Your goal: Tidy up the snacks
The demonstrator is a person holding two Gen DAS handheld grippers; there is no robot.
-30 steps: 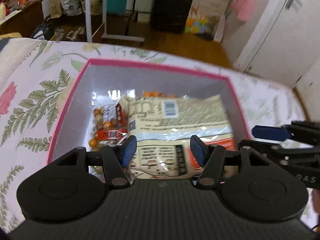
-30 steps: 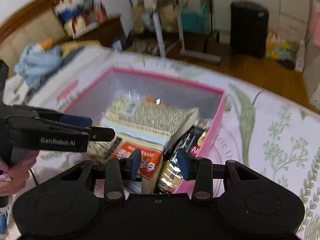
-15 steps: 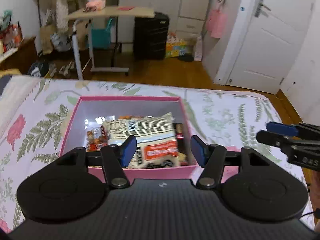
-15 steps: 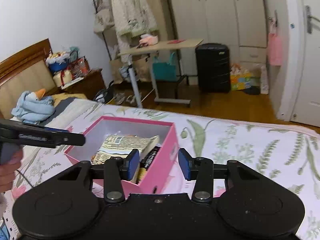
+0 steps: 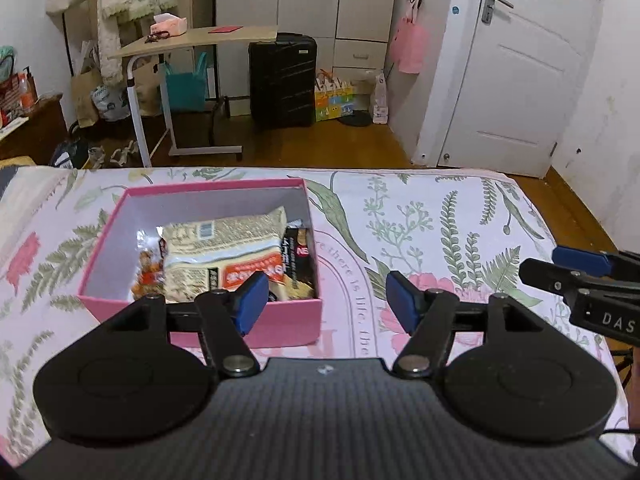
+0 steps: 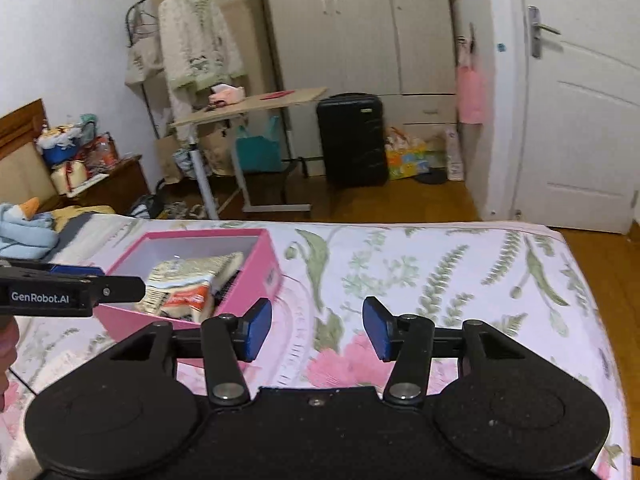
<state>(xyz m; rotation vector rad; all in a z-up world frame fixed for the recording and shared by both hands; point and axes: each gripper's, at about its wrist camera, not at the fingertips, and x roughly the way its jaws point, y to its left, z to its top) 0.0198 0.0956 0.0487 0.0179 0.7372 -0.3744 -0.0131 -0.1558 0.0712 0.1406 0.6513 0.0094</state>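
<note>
Box (image 5: 208,314), pink with a pale interior, sits on the floral bedspread (image 5: 440,216), on the bed's left part as seen from its near edge, well short of the far edge that faces the wooden floor. Inside the box lie three snack packs. A large beige noodle-type pack (image 5: 228,248) with an orange label lies across the middle, tilted, its upper end resting toward the far wall. A clear bag of orange snacks (image 5: 146,268) sits against the left wall, partly covered by the beige pack. A dark packet (image 5: 296,256) stands wedged between the beige pack and the right wall.

Left gripper (image 5: 324,300) hovers above the near right corner of the box, blue pads spread apart, nothing between them. Its left finger overlaps the box's near wall in the left wrist view; contact cannot be confirmed.

Right gripper (image 6: 316,328) hangs over bare bedspread to the right of the box, well apart from it, pads likewise spread and holding nothing. The right wrist view shows the left gripper reaching in from the left edge above the box's near left corner.

Beyond the bed: a black suitcase (image 5: 282,80), a rolling side table (image 5: 192,40), a white door (image 5: 528,64).
</note>
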